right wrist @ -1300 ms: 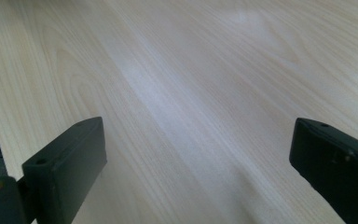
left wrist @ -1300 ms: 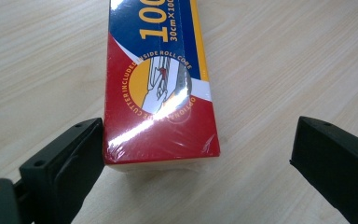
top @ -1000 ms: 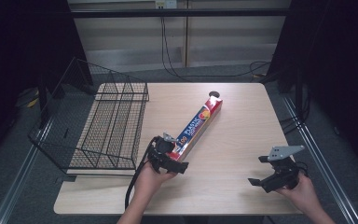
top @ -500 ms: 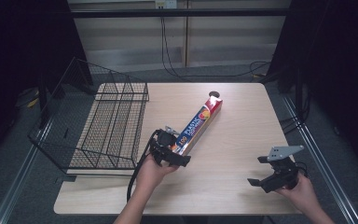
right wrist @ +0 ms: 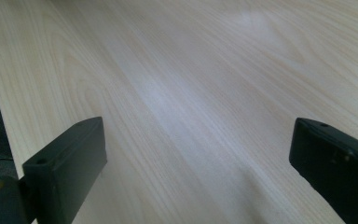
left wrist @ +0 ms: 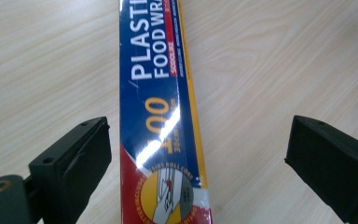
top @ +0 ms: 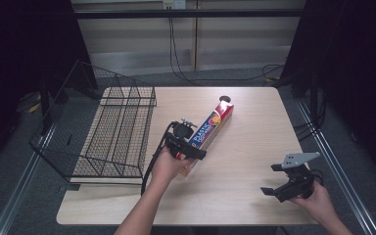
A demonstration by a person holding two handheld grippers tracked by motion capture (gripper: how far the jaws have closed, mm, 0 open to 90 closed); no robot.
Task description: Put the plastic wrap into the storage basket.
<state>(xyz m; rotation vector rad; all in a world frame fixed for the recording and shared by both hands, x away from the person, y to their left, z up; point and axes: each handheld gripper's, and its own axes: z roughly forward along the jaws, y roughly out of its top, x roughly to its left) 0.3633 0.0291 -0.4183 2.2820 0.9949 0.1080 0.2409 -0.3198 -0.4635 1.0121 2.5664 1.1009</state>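
A long blue, red and yellow box of plastic food wrap point(top: 211, 126) lies slantwise on the middle of the wooden table point(top: 254, 127). My left gripper point(top: 190, 145) hovers over the box's near end. In the left gripper view the box point(left wrist: 158, 116) runs up between the two wide-apart jaws of the left gripper point(left wrist: 196, 163), closer to the left one, and neither jaw touches it. My right gripper point(top: 270, 179) is held low over the table's front right part. In its own view the right gripper point(right wrist: 196, 168) is open over bare wood.
A black wire basket point(top: 112, 132) lies on the table's left side, with a wire panel hanging past the left edge. Cables run along the floor behind the table. The table's edges are close to my right hand.
My left gripper has moved forward and a little right along the food wrap box, from its near end toward its middle. The right gripper has stayed in place.
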